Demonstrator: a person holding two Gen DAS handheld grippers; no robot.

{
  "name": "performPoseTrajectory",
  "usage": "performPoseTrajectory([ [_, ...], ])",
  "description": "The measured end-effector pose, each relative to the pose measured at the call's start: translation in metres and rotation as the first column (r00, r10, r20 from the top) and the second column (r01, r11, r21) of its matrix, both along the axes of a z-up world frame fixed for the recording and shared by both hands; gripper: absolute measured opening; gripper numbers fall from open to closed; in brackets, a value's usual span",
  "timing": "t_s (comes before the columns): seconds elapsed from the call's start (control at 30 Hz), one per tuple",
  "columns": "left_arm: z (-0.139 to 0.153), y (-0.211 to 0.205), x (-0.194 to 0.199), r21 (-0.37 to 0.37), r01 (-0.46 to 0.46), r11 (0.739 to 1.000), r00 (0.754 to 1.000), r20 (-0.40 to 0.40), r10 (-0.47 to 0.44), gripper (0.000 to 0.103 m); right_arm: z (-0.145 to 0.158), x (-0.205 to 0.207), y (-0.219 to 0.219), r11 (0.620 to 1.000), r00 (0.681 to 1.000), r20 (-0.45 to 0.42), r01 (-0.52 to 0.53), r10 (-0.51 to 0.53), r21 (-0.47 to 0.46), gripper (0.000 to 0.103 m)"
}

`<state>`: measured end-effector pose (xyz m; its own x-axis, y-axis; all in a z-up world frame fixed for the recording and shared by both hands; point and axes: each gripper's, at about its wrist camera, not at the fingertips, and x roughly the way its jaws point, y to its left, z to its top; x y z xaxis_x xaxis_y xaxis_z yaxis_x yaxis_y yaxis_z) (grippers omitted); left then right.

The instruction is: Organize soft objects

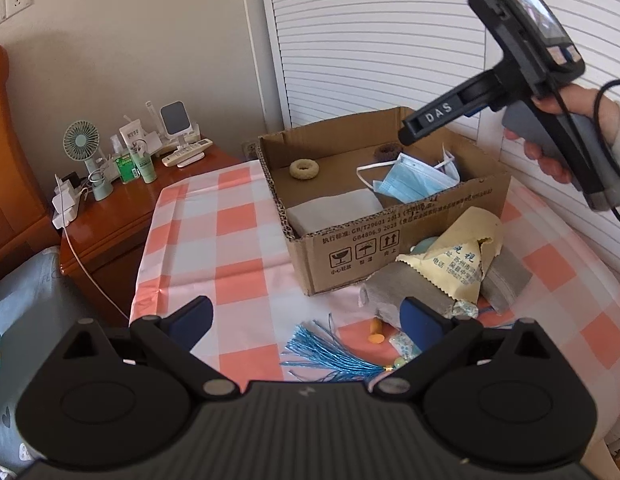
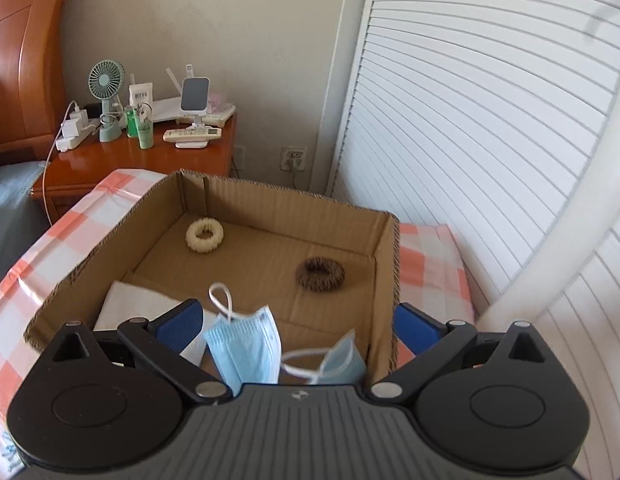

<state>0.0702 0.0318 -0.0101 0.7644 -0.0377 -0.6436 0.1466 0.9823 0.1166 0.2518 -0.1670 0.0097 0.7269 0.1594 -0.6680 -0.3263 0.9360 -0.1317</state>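
Right tool (image 2: 297,326) spread wide above box (image 2: 270,204).

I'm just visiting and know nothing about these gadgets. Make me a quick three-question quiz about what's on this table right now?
1. True or false: the cream hair scrunchie and the brown hair scrunchie both lie inside the cardboard box.
2. Multiple choice: the blue tassel lies (A) in the box, (B) on the checked tablecloth near the left gripper, (C) on the nightstand.
3. Fill in: the right gripper, jaws apart, hangs over the box above a blue ____.

Key: 1 true; 2 B; 3 face mask.
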Motion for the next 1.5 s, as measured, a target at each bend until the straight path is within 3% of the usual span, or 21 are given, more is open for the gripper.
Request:
performPoseTrajectory([
  [0.23,-0.006,0.008,-0.001,0.0,-0.02,1.0,1.0,-0.022,0.02,0.1,0.004,-0.067,-0.026,0.995,1.0,-0.006,0.02,-0.02,0.095,0.103],
  [0.5,-0.018,0.025,-0.004,-0.017,-0.056,0.998,0.997,-0.055,0.055,0.1,-0.027,-0.135,-0.026,0.996,0.999,-0.051,0.008,-0.004,0.092,0.103],
  [0.73,-0.023,0.031,-0.007,-0.025,-0.065,0.998,0.996,-0.059,0.063,0.1,-0.065,-0.153,0.009,0.996,0.987,-0.148,-0.051,0.061,0.074,0.103],
  [1.03,-0.026,0.04,-0.018,-0.027,-0.066,0.997,0.996,-0.061,0.064,0.1,-0.089,-0.167,0.048,0.994,0.991,-0.115,-0.065,0.075,0.085,0.103],
  [1.17,-0.027,0.041,-0.022,-0.029,-0.05,0.998,0.997,-0.067,0.048,0.1,-0.095,-0.167,0.056,0.994,0.99,-0.092,-0.099,0.103,0.049,0.102],
  [1.23,-0.028,0.041,-0.022,-0.036,-0.044,0.998,0.997,-0.067,0.042,0.1,-0.098,-0.166,0.057,0.993,0.99,-0.083,-0.113,0.116,0.039,0.1],
  [1.33,-0.028,0.041,-0.02,-0.045,-0.042,0.998,0.997,-0.069,0.039,0.1,-0.098,-0.166,0.055,0.991,0.989,-0.079,-0.124,0.127,0.051,0.082],
  [1.5,-0.032,0.033,-0.018,-0.038,-0.013,0.999,0.997,-0.079,0.01,0.1,-0.095,-0.173,0.051,0.99,0.988,-0.076,-0.134,0.137,0.048,0.072],
])
